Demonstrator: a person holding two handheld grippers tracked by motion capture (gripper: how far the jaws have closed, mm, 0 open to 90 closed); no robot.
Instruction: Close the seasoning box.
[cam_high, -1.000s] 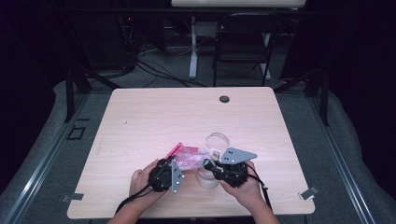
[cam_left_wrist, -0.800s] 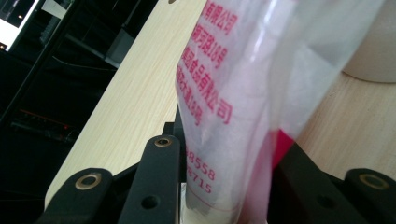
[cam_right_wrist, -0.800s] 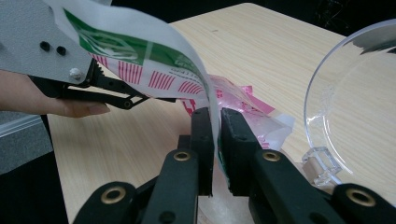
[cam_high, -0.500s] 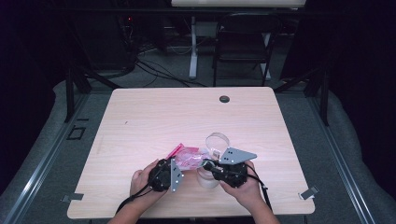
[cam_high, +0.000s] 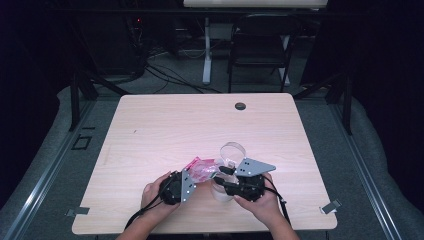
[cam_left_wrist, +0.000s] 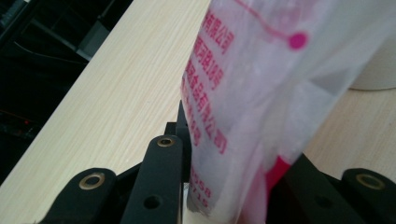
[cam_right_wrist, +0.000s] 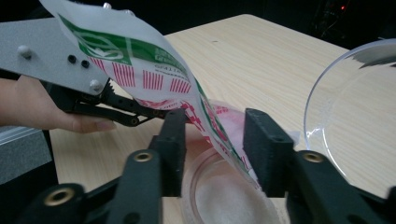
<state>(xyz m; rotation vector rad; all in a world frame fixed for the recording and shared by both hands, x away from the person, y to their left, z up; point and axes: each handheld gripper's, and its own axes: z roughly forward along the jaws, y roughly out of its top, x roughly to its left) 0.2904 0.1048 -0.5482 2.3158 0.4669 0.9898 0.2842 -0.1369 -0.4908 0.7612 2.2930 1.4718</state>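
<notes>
- Left tool (cam_high: 192, 181) pinches the printed plastic bag (cam_left_wrist: 261, 93); red Chinese writing on it.
- Right tool (cam_right_wrist: 212, 140), jaws just opened, straddles the bag above a clear container (cam_right_wrist: 224, 196); clear lid (cam_right_wrist: 355, 107) beside it on the desk (cam_high: 165, 125).

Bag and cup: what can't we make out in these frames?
- Plastic bag, left gripper view: top and right cut off by frame edges; print blurred.
- Cup, right gripper view: rim partly behind the bag and the right gripper; bottom cropped.
- High view: bag print too small; hands cover both gripper bodies.

bags: 1 plastic bag (cam_high: 201, 168) | containers: 1 round tub (cam_high: 220, 191) | lids: 1 clear lid (cam_high: 233, 150) | claws: 2
</notes>
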